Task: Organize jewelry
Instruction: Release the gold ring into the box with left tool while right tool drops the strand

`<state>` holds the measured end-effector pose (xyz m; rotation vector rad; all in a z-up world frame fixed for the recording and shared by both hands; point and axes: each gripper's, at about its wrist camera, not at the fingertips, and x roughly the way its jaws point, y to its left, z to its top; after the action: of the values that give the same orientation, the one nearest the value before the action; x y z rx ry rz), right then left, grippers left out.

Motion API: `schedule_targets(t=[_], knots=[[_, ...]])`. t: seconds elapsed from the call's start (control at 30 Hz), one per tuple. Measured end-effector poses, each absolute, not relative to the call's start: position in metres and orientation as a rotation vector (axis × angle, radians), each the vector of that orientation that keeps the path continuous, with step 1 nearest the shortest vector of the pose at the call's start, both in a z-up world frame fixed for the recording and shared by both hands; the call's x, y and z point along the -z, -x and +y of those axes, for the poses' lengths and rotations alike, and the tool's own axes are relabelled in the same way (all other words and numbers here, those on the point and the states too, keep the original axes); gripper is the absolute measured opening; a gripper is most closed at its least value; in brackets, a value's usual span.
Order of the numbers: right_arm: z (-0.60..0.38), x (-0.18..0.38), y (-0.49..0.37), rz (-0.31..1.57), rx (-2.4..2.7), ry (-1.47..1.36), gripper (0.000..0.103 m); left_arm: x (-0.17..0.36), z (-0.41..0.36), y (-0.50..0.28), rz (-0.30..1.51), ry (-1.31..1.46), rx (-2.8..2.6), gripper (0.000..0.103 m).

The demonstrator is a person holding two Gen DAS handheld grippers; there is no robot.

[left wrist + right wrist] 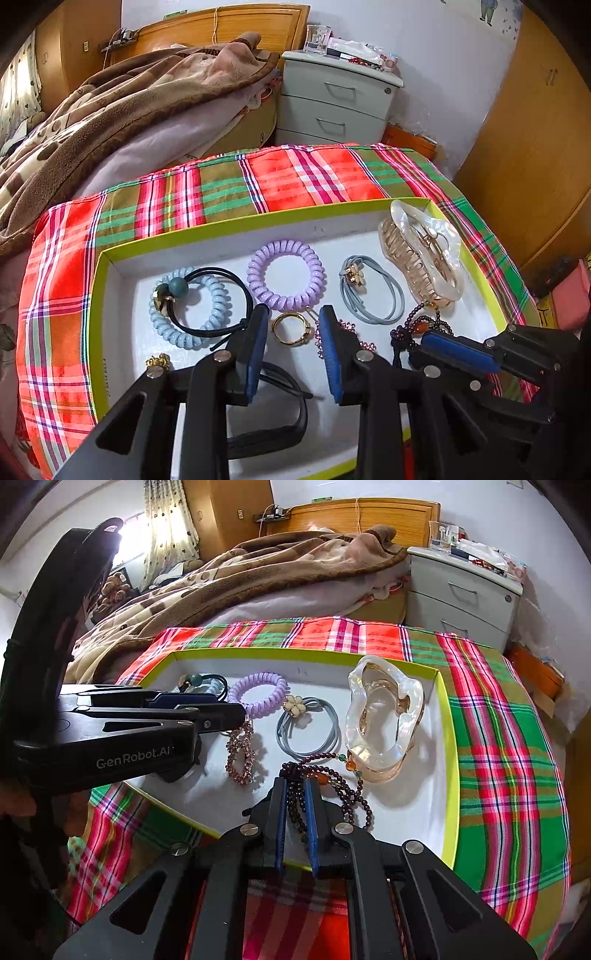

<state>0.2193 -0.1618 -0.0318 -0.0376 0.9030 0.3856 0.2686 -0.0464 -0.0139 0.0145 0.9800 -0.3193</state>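
Observation:
A white tray with a yellow-green rim (236, 223) (448, 709) lies on a plaid cloth and holds jewelry. My left gripper (293, 314) is open, low over the tray, its fingers either side of a gold ring (290, 328). My right gripper (295, 782) is shut on a dark purple bead bracelet (332, 766), also in the left wrist view (417, 325). A pink bead piece (242, 755) lies beside it. Also in the tray: a purple coil tie (286, 273), a light blue coil tie (188, 306), a grey hair tie (373, 291) and a clear claw clip (424, 251).
A black band (273, 413) lies under my left gripper. The plaid cloth (498, 738) covers the table. A bed with a brown blanket (110, 110) is behind, and a grey drawer unit (332, 103) and a wooden wardrobe (535, 147) stand at the back right.

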Motion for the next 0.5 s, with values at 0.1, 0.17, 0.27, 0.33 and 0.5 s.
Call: schedule_targets(t=[0.1, 0.17, 0.27, 0.33, 0.5], knots=[[-0.161, 0.032, -0.22, 0.903, -0.382, 0.038, 0.011, 0.012, -0.046, -0.268, 0.976, -0.016, 0.316, 0.033], [-0.162, 0.031, -0.22, 0.901, -0.378, 0.036, 0.013, 0.011, -0.046, -0.267, 0.976, -0.018, 0.316, 0.034], [-0.162, 0.03, -0.218, 0.897, -0.377, 0.029, 0.014, 0.008, -0.045, -0.265, 0.969, -0.018, 0.312, 0.035], [-0.161, 0.028, -0.216, 0.889, -0.377, 0.026, 0.015, 0.005, -0.044, -0.263, 0.963, -0.021, 0.308, 0.038], [-0.161, 0.019, -0.205, 0.859, -0.366, 0.013, 0.026, -0.004, -0.04, -0.251, 0.942, -0.015, 0.294, 0.04]])
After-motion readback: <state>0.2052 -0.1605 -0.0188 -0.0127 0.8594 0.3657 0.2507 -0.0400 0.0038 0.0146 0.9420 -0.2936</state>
